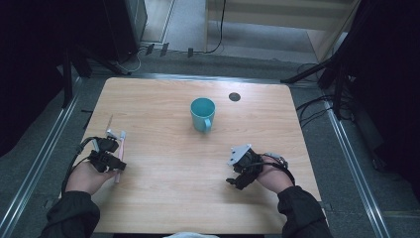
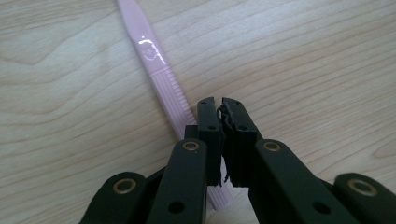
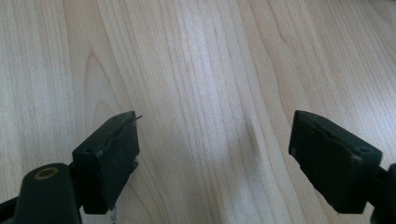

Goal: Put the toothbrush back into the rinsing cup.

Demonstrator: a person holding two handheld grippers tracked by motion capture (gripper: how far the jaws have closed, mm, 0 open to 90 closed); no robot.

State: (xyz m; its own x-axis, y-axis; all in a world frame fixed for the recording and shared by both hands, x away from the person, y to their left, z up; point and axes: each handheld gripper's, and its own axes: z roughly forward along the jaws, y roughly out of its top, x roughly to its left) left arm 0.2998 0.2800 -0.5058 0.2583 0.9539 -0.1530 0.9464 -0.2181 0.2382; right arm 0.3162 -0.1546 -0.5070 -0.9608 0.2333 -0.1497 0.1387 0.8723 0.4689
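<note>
A pink toothbrush lies on the wooden table near its left edge. In the left gripper view its ribbed handle runs from the upper left down under my left gripper. That gripper is shut, its jaws pressed together just above the handle with nothing visibly between them. A teal mug stands upright at the middle back, handle toward me. My right gripper rests low at the front right. Its jaws stand wide open over bare wood.
A small dark round hole marks the tabletop behind and right of the mug. A small grey object with a thin stick lies just beyond the left gripper. Metal rails run along both sides of the table.
</note>
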